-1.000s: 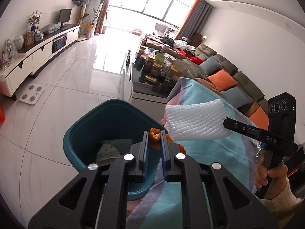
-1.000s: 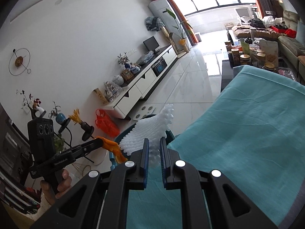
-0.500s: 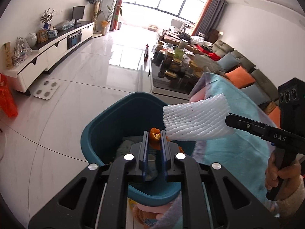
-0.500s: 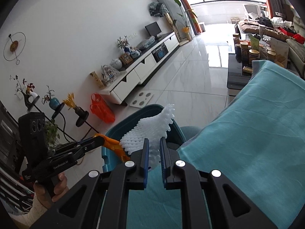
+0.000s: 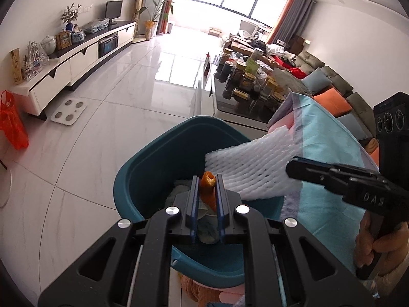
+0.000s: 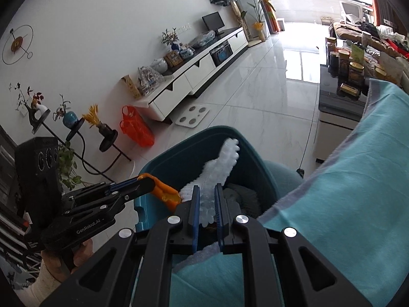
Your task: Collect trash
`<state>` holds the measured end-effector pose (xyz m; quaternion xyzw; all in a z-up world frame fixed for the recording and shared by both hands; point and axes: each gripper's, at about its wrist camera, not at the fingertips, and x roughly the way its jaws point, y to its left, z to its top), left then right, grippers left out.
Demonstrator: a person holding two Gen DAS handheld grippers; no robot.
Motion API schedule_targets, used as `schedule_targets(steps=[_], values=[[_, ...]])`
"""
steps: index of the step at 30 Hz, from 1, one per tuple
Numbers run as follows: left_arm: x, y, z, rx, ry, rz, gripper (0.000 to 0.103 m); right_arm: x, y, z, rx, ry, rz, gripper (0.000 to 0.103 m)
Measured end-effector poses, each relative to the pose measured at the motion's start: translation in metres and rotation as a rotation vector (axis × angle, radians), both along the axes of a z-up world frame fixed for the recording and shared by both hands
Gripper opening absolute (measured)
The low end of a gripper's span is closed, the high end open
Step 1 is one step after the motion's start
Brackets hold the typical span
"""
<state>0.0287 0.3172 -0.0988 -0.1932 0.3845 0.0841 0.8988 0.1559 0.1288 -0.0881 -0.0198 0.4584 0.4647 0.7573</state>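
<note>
1. Both tongs are squeezed nearly shut, and each one holds a bit of trash. Your left tongs (image 5: 207, 192) pinch a piece of orange peel (image 5: 207, 188). Your right tongs (image 6: 206, 204) pinch a white foam net (image 6: 217, 176).

2. Just under and past both tongs sits the teal bin (image 5: 143, 168). The peel hangs over the open mouth of the bin, near its middle. You only need to let go and it should drop straight in.

3. The foam net is long. In the right wrist view its long side points away from you, out over the bin toward the far rim. In the left wrist view it comes in from the right and its free end reaches over the bin. The end in your tongs looks close to the near right rim, so push a little further in before you let go, or it may catch on the edge.

4. Inside the bin (image 6: 194, 151) there is already some grey stuff at the bottom. Nothing blocks the way down.

5. On your right, beside the bin, lies the blue cloth (image 6: 345, 192) over the counter. Its edge touches or hangs right at the bin's rim.

6. Far behind is the shiny white floor (image 5: 107, 117).
</note>
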Motion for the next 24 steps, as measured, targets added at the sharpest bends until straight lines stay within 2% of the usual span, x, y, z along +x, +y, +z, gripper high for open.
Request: schedule_targets(steps=[5, 7, 14, 16, 21, 23, 24], values=[[0.007, -0.002, -0.006, 0.003, 0.014, 0.014, 0.02, 0.002, 0.004, -0.004, -0.017, 0.024, -0.002, 0.016], [0.008, -0.002, -0.007, 0.004, 0.011, 0.028, 0.032, 0.002, 0.002, -0.003, -0.013, 0.027, -0.014, 0.02], [0.007, -0.006, -0.002, 0.02, -0.016, 0.033, 0.043, 0.001, -0.019, -0.001, 0.013, 0.036, -0.034, 0.024], [0.005, -0.012, 0.003, 0.02, -0.034, 0.012, 0.045, -0.001, -0.028, 0.003, 0.023, 0.025, -0.03, 0.028], [-0.003, -0.034, 0.018, 0.042, -0.088, -0.056, 0.052, -0.017, -0.062, 0.02, 0.053, -0.039, -0.037, 0.03], [-0.003, -0.05, 0.027, 0.042, -0.118, -0.109, 0.054, -0.025, -0.08, 0.03, 0.065, -0.078, -0.046, 0.031], [-0.004, -0.058, 0.031, 0.045, -0.132, -0.137, 0.056, -0.028, -0.091, 0.034, 0.072, -0.092, -0.053, 0.035]])
